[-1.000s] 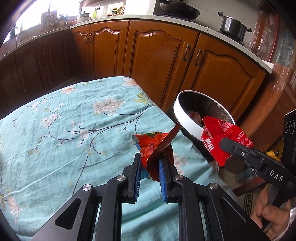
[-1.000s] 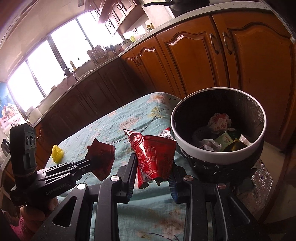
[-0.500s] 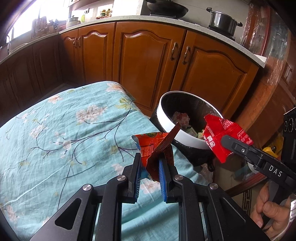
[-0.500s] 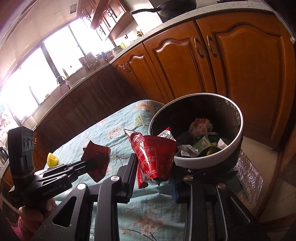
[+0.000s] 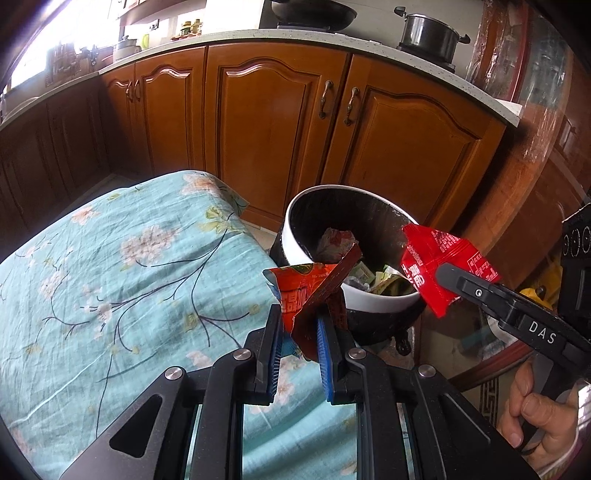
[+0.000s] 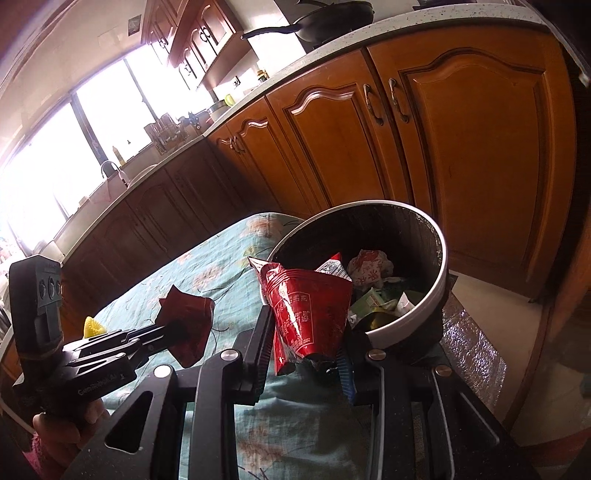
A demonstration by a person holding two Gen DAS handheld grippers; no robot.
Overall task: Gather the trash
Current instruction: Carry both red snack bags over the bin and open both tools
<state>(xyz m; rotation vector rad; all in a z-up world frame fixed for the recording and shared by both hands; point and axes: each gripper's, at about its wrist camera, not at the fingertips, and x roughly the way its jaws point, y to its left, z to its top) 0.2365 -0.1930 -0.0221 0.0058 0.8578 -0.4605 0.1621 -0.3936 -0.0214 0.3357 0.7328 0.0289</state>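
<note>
My left gripper (image 5: 299, 325) is shut on a dark red wrapper (image 5: 321, 295), held over the table's edge just short of the white-rimmed trash bin (image 5: 317, 254). It shows at the left of the right wrist view (image 6: 184, 328). My right gripper (image 6: 306, 343) is shut on a bright red snack packet (image 6: 310, 310), held right at the bin's near rim (image 6: 406, 325). In the left wrist view that packet (image 5: 439, 266) hangs beside the bin's right side. The bin holds several crumpled wrappers.
The table has a teal floral cloth (image 5: 110, 277). A yellow item (image 6: 92, 326) lies on it behind the left gripper. Wooden kitchen cabinets (image 5: 280, 129) stand behind the bin, with a pot (image 5: 428, 33) and a pan on the counter.
Both grippers have moved toward the bin with their wrappers; the bin looks larger and closer in both views. Both grips are unchanged.
</note>
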